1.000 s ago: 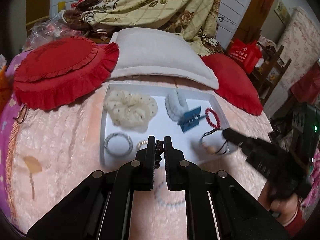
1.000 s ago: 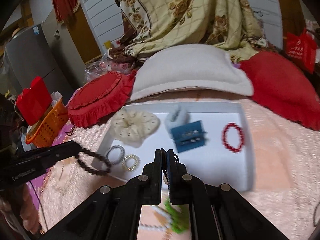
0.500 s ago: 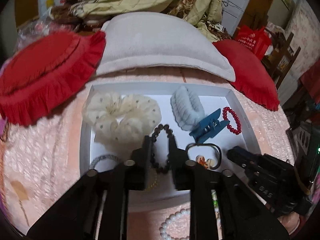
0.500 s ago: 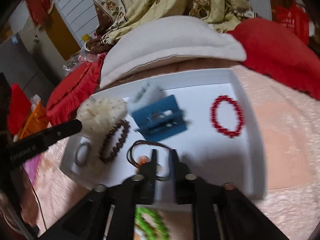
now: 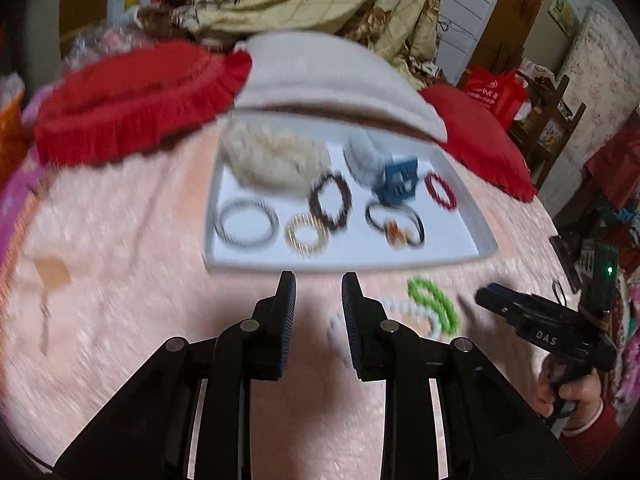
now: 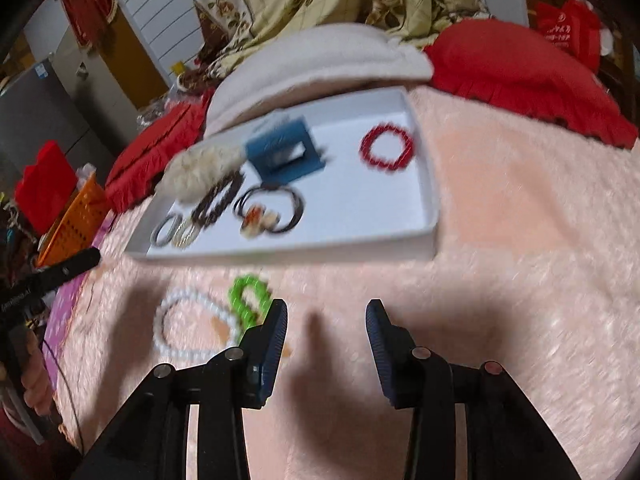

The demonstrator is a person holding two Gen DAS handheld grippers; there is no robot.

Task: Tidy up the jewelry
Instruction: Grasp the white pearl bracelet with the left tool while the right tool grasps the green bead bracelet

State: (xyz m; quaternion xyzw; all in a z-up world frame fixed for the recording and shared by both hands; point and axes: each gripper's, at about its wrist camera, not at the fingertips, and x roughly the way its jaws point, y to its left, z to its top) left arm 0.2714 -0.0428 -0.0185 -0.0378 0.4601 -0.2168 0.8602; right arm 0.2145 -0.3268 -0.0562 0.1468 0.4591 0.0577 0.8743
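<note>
A white tray on the pink bedspread holds a cream scrunchie, a blue hair clip, a red bead bracelet, a dark bead bracelet, a black cord bracelet with charms, a gold ring-shaped band and a grey bangle. A white pearl bracelet and a green bead bracelet lie on the spread in front of the tray. My left gripper is open and empty, just short of the tray's near edge. My right gripper is open and empty, right of the green bracelet.
A white pillow and red cushions lie behind the tray. An orange basket stands at the left. The right gripper also shows at the right of the left wrist view.
Both grippers have let go and opened: the dark bead bracelet and the black cord bracelet now lie in the tray. Both grippers have drawn back toward me, off the tray.
</note>
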